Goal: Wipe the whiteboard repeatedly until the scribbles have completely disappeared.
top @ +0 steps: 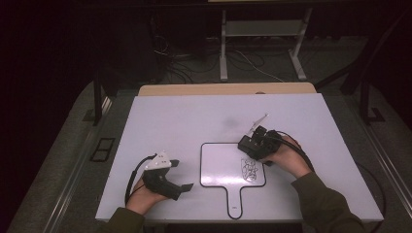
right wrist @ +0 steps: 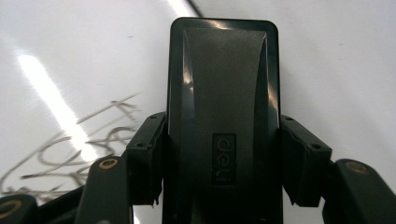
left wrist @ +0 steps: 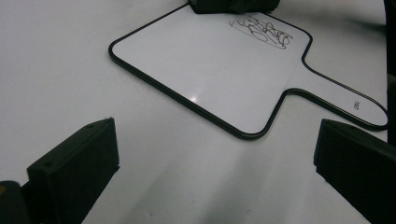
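A white table (top: 170,116) carries a paddle-shaped whiteboard (top: 221,162) near its front edge, black scribble (top: 250,169) on the whiteboard's right side, its handle toward the person

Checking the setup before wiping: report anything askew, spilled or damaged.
Nothing stands out. The whiteboard lies flat on the table, bearing only black scribbles; the right gripper clamps the eraser squarely.

We see olive-green sleeves (top: 326,206) on both arms. Our black left gripper (top: 180,174) wears a grey three-cornered plate (top: 159,161); black cables (top: 132,177) trail behind.
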`<state>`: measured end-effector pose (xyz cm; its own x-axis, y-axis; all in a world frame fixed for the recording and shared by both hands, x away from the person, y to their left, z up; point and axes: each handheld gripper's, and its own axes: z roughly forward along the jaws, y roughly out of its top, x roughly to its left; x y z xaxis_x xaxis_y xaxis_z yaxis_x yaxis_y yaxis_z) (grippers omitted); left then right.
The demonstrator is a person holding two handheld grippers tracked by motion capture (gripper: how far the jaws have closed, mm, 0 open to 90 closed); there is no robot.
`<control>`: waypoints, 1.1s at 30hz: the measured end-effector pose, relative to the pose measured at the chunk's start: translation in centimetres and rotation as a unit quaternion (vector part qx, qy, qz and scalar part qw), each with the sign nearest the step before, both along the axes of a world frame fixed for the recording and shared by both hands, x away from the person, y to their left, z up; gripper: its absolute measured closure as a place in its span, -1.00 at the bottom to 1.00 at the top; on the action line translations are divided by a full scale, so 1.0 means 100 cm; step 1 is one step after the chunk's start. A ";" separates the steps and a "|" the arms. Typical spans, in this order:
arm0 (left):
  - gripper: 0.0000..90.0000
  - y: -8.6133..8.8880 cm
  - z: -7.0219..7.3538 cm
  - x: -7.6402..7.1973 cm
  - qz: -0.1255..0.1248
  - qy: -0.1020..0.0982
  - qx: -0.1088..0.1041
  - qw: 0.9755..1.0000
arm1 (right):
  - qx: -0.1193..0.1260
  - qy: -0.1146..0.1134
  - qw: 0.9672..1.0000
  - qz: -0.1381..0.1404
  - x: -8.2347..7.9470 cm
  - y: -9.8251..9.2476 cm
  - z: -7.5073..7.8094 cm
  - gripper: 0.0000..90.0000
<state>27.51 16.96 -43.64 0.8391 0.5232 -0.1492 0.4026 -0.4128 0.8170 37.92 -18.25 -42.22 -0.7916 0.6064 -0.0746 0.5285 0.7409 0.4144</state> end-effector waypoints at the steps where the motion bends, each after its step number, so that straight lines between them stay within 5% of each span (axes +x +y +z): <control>1: -1.00 0.000 0.000 0.000 0.000 0.000 0.000 1.000 | 0.000 -0.001 1.000 0.004 -0.002 0.001 0.000 -0.14; 19: -1.00 0.000 0.000 0.000 0.000 0.000 0.000 1.000 | 0.000 -0.002 1.000 0.024 -0.029 0.001 0.000 -0.14; 33: -1.00 0.000 -0.001 0.000 -0.001 0.001 0.000 1.000 | 0.004 -0.003 1.000 0.003 -0.009 -0.001 0.000 -0.14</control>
